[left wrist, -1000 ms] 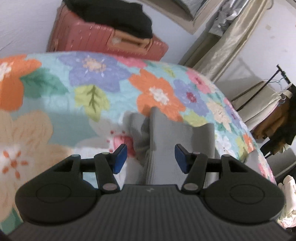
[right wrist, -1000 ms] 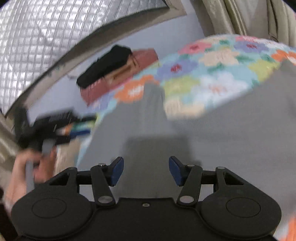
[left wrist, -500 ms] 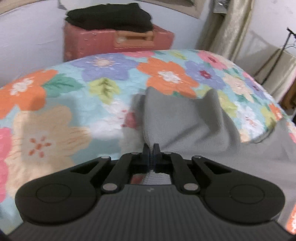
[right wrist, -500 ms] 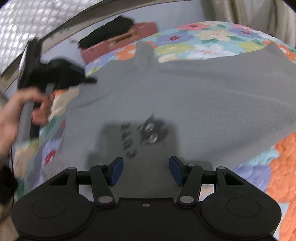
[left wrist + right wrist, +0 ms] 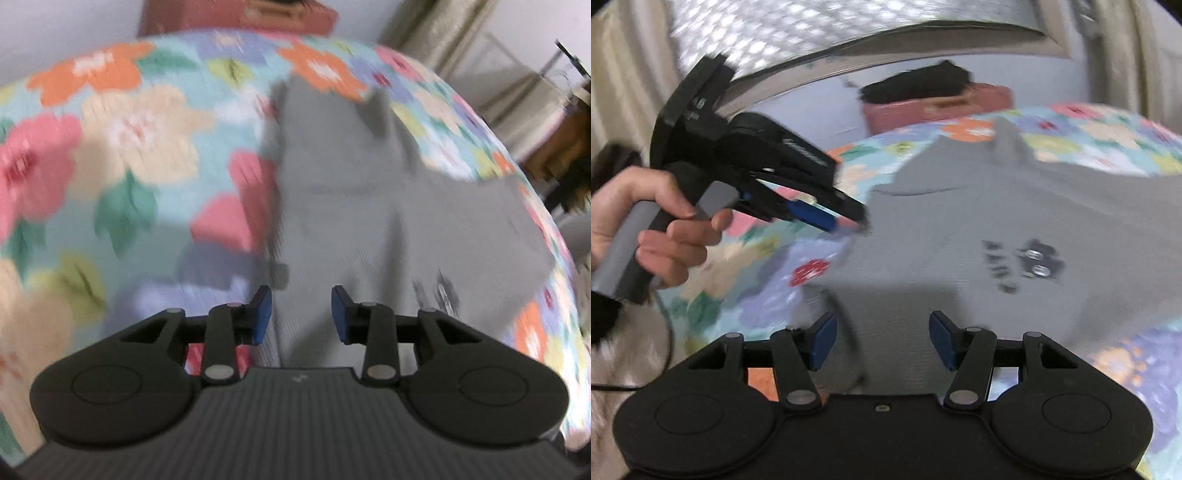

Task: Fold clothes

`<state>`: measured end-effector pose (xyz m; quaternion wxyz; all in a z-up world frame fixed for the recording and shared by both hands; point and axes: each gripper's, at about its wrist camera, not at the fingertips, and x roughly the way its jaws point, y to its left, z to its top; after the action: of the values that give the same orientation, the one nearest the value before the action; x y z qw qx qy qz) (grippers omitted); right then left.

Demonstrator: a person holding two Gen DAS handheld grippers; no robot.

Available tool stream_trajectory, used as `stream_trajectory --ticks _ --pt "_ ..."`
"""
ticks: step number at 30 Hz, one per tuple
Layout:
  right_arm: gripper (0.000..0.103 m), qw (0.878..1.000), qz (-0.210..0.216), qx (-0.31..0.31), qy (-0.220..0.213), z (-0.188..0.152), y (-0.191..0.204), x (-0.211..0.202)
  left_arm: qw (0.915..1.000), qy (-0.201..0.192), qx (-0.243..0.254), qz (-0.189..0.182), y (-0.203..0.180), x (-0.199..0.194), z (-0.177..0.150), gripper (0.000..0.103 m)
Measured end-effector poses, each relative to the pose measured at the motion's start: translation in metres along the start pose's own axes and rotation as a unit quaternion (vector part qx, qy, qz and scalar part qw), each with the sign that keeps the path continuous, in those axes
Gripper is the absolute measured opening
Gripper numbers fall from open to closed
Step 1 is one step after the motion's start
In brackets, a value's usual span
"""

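A grey shirt (image 5: 369, 206) with a small dark print (image 5: 1023, 264) lies spread on the floral bedspread (image 5: 122, 155). My left gripper (image 5: 301, 314) is open over the shirt's left edge and holds nothing. It also shows in the right wrist view (image 5: 846, 218), held in a hand at the shirt's left edge. My right gripper (image 5: 882, 341) is open and empty above the shirt's near part. The shirt (image 5: 979, 206) stretches from it toward the far side of the bed.
A red suitcase (image 5: 934, 105) with black clothing (image 5: 916, 83) on top stands against the wall behind the bed. Beige curtains (image 5: 436, 33) and a clothes rack (image 5: 569, 122) stand to the right. A quilted silver panel (image 5: 849, 22) is above.
My left gripper shut on the shirt half a second ago and has now opened and let it go. The shirt now lies more spread out. The right gripper stayed open.
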<state>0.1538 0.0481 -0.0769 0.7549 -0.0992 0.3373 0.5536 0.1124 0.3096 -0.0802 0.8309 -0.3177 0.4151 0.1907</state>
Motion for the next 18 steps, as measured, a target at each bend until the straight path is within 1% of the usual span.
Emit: stream_trajectory --ticks 2,4,5,6,7,8,10,11,14,15,16,17,18 --pt "0.061 1.000 0.016 -0.008 0.005 0.000 0.009 0.006 0.9998 0.021 0.002 0.006 -0.003 0.009 -0.003 0.035" --pt "0.062 1.000 0.016 -0.014 0.022 -0.002 0.014 0.016 0.9996 0.027 0.006 0.011 -0.005 0.018 -0.001 0.034" --pt "0.061 0.999 0.003 -0.021 0.028 -0.004 0.017 0.022 0.9994 0.027 0.013 0.016 -0.007 0.022 -0.001 0.030" --pt "0.060 0.999 -0.019 -0.024 0.027 -0.005 0.016 0.029 0.9991 0.026 0.022 0.026 -0.008 0.025 -0.001 0.012" --pt "0.039 0.999 -0.029 -0.016 0.030 -0.005 0.013 0.032 0.9982 0.021 0.032 0.047 -0.011 0.025 -0.002 0.001" --pt "0.008 0.999 -0.030 -0.005 0.035 -0.005 0.009 0.033 0.9968 0.017 0.042 0.067 -0.013 0.025 -0.003 0.000" --pt "0.008 0.999 -0.026 0.012 0.042 -0.003 0.003 0.031 0.9945 0.014 0.055 0.088 -0.016 0.020 -0.008 0.000" --pt "0.008 0.999 -0.023 0.005 0.042 -0.002 0.006 0.026 0.9930 0.017 0.062 0.099 -0.017 0.017 -0.009 0.000" --pt "0.008 0.998 -0.026 -0.028 0.049 -0.001 0.017 0.014 0.9810 0.030 0.095 0.166 -0.021 0.021 -0.017 0.000" --pt "0.008 0.998 -0.028 -0.029 0.056 -0.005 0.017 0.017 0.9801 0.034 0.092 0.173 -0.018 0.022 -0.018 0.000" --pt "0.008 0.997 -0.029 -0.017 0.062 -0.008 0.013 0.022 0.9826 0.037 0.076 0.165 -0.012 0.022 -0.018 0.000" --pt "0.008 0.998 -0.024 0.007 0.064 -0.011 0.007 0.026 0.9850 0.038 0.062 0.157 -0.007 0.022 -0.017 0.000" --pt "0.008 0.998 -0.015 0.030 0.059 -0.013 0.000 0.027 0.9875 0.035 0.047 0.146 -0.003 0.020 -0.015 0.001"
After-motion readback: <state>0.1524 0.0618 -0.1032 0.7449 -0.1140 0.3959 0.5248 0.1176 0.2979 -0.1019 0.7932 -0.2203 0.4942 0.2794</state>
